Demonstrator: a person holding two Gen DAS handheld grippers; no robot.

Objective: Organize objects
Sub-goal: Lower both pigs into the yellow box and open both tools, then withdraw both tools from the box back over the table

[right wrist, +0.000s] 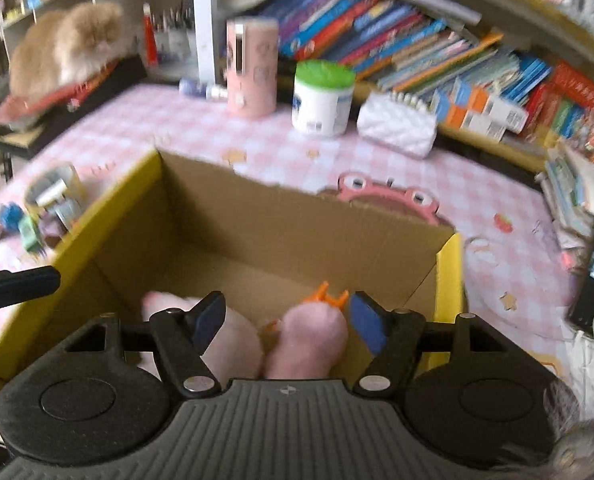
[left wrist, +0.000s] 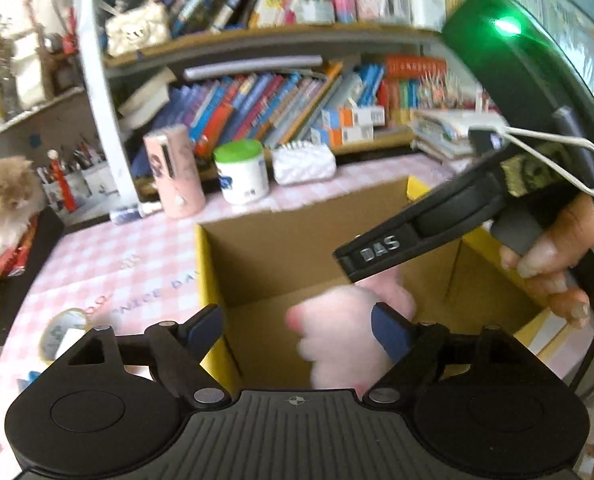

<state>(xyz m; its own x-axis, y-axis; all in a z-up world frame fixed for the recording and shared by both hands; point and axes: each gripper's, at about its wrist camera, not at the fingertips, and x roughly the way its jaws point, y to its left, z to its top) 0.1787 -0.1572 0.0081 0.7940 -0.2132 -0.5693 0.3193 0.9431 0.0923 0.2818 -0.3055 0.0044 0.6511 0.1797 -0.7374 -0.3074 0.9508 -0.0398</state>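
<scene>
An open cardboard box (left wrist: 257, 248) with yellow outer sides stands on the pink checked table; it also shows in the right wrist view (right wrist: 257, 220). A pink plush toy (left wrist: 345, 332) lies inside it, blurred; in the right wrist view the plush toy (right wrist: 309, 336) shows orange feet. My left gripper (left wrist: 297, 328) is open above the box's near edge, with the toy between and below its fingers. My right gripper (right wrist: 285, 320) is open over the box, just above the toy. The right gripper (left wrist: 377, 256) also shows from the side in the left wrist view.
On the table behind the box stand a pink cylinder (right wrist: 253, 68), a white jar with a green lid (right wrist: 323, 98) and a white quilted pouch (right wrist: 397, 124). A pink frog item (right wrist: 389, 196) lies beyond the box. Small clutter (right wrist: 45, 208) lies left. A fluffy cat (right wrist: 65, 48) sits at left.
</scene>
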